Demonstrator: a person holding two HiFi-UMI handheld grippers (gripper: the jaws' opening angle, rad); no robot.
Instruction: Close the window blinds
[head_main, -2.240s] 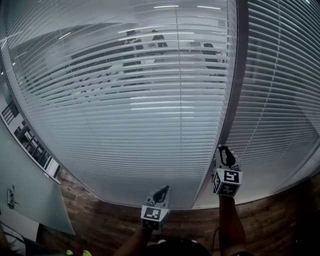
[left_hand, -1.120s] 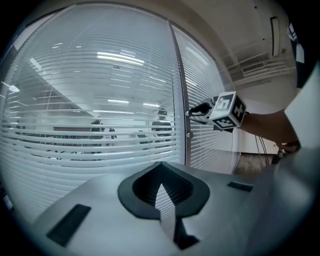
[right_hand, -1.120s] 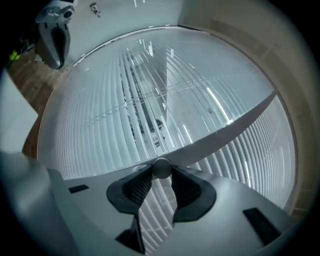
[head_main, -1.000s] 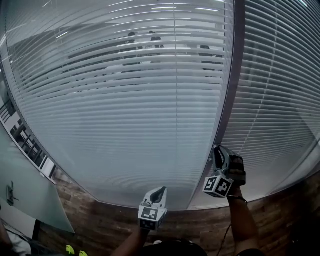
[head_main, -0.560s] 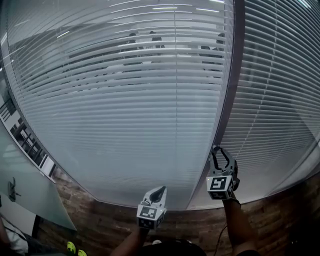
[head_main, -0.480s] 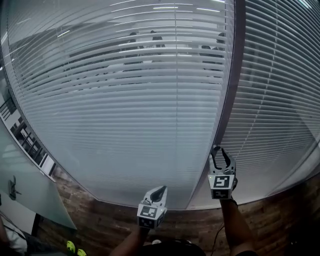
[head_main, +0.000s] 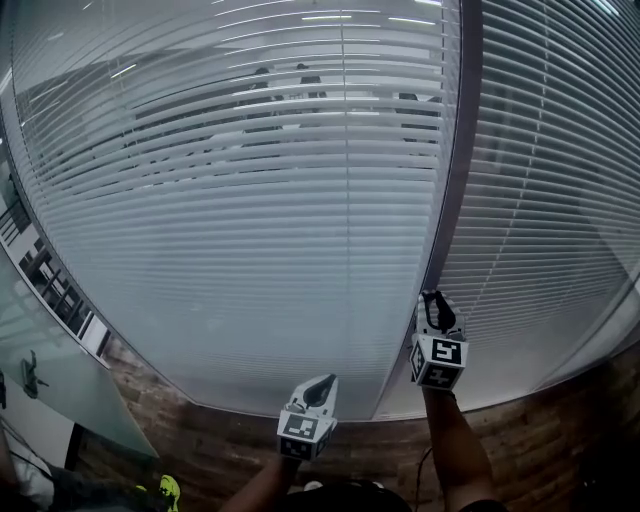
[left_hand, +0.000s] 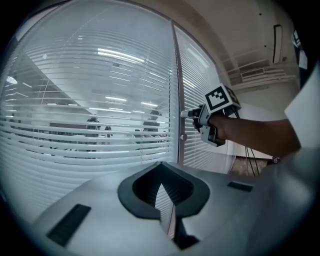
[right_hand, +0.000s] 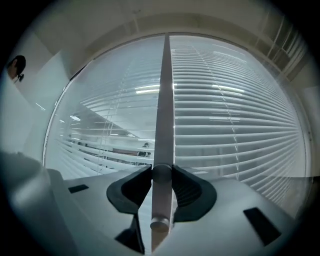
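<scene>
Window blinds (head_main: 250, 250): my right fingers (right_hand: 187, 192) pinch their wand (right_hand: 161, 200), just tightened; my left fingers (left_hand: 142, 190) are pressed together.

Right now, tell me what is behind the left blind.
Through the upper slats of the left blind, dark figures and ceiling lights show in a room beyond. Lower down, the slats cover everything behind them.
</scene>
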